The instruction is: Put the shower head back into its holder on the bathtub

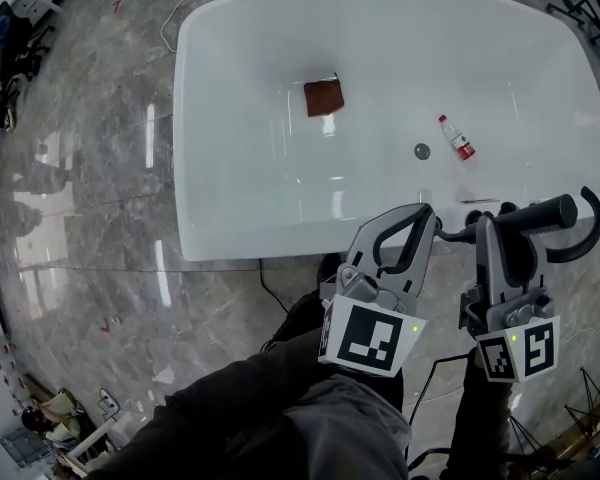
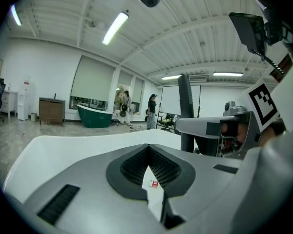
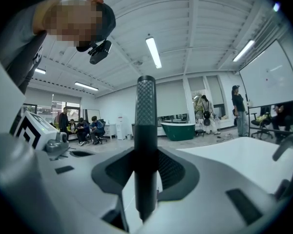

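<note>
Nearest the camera, the person's dark sleeves (image 1: pixel 280 418) led to the two grippers, both above the grey marbled floor (image 1: pixel 90 188) just outside the near rim of the white oval bathtub (image 1: pixel 280 238), toward its right corner. The left gripper (image 1: pixel 426 211) carried nothing; its bowed jaws were pressed together at the tips, with only a sliver of tub visible between the pads behind them. The right gripper (image 1: pixel 493 230) had its jaws pinched on the dark, rod-shaped shower head (image 1: pixel 545 213), gripping the smooth shaft partway along, while the knurled end stood clear beyond the jaws. The shower head therefore lay crosswise over the near rim, held in the air and not yet seated. A small dark fitting (image 1: pixel 477 201) on that rim, just beside the shaft, was probably the holder, though too small to confirm. Farther in, on the tub floor, lay a round metal drain (image 1: pixel 421 151), a small clear bottle with a red label (image 1: pixel 458 138) and, well apart toward the middle, a red square cloth (image 1: pixel 324 97). Judged from its form, the shower head is rigid and fairly light. Its smooth shaft may slip or twist, so the knurled section offers the surer hold.
</note>
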Motion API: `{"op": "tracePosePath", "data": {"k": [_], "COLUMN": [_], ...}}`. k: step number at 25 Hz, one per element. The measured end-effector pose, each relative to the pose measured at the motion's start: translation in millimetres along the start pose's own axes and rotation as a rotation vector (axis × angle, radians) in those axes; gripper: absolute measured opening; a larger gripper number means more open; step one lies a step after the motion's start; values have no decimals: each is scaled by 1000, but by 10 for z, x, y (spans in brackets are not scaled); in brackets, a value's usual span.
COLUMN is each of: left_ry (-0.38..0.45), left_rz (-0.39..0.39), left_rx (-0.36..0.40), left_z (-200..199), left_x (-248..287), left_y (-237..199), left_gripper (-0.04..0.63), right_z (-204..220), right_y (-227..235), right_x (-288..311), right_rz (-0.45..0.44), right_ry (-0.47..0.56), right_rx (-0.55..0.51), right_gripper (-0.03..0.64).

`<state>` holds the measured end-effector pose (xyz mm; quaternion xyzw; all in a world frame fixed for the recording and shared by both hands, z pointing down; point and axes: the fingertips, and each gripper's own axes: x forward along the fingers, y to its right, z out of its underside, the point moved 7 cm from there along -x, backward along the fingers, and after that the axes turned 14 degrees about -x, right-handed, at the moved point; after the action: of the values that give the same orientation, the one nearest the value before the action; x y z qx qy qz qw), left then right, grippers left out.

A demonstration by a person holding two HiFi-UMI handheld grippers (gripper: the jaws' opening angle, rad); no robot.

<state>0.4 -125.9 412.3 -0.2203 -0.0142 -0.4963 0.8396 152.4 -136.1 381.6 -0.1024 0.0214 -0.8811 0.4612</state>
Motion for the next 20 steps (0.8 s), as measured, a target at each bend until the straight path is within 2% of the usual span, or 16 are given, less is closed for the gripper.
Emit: {"op": "tracePosePath", "data": {"k": [20], "left_ry": [-38], "left_rz": [-10], "left_rx": [-5], "left_z": [251], "left_x": [120], "left_y": [-250], "left_gripper": [3], "right_z": [648], "right_y": [34], "right_x": [148], "right_rz": [18], "right_ry": [-43], "right_rx": [38], "right_gripper": [141]}}
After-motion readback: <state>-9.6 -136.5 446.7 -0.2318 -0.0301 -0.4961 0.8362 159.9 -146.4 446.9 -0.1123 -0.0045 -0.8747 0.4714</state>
